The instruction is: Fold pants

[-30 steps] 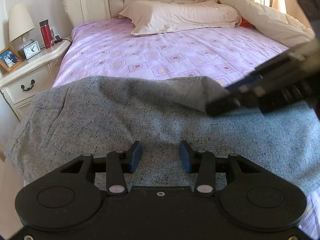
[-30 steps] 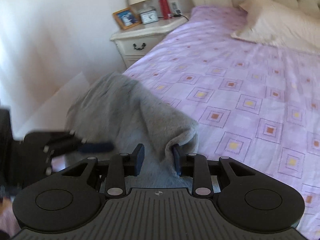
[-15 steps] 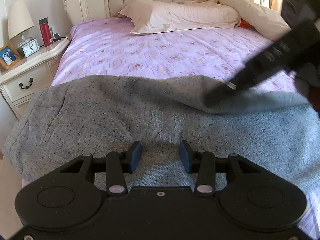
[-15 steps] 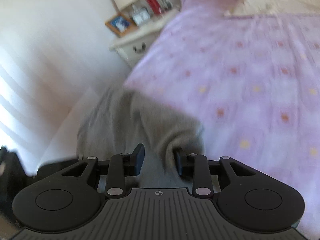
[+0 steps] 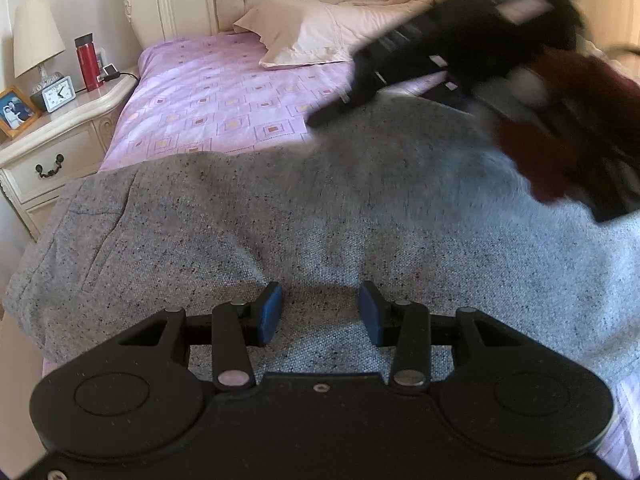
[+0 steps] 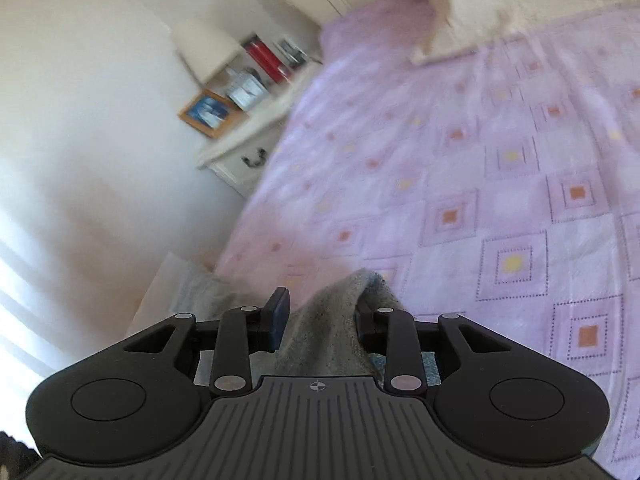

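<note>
Grey speckled pants (image 5: 280, 220) lie across the foot of the pink patterned bed (image 5: 208, 100). My left gripper (image 5: 320, 314) is open just above the near part of the pants and holds nothing. My right gripper (image 6: 320, 320) has a fold of the pants (image 6: 332, 320) between its fingers, with the jaws still apart, and holds it lifted above the bed. In the left wrist view the right gripper (image 5: 440, 60) is blurred, high at the right over the far edge of the pants.
A white nightstand (image 5: 52, 140) stands left of the bed with a lamp (image 5: 36, 40), a clock, a red bottle (image 5: 89, 62) and a photo frame. Pillows (image 5: 340, 32) and a tufted headboard are at the far end.
My right gripper has lifted the edge of the pants up and swung it toward the right and far side. My left gripper has stayed in place, open.
</note>
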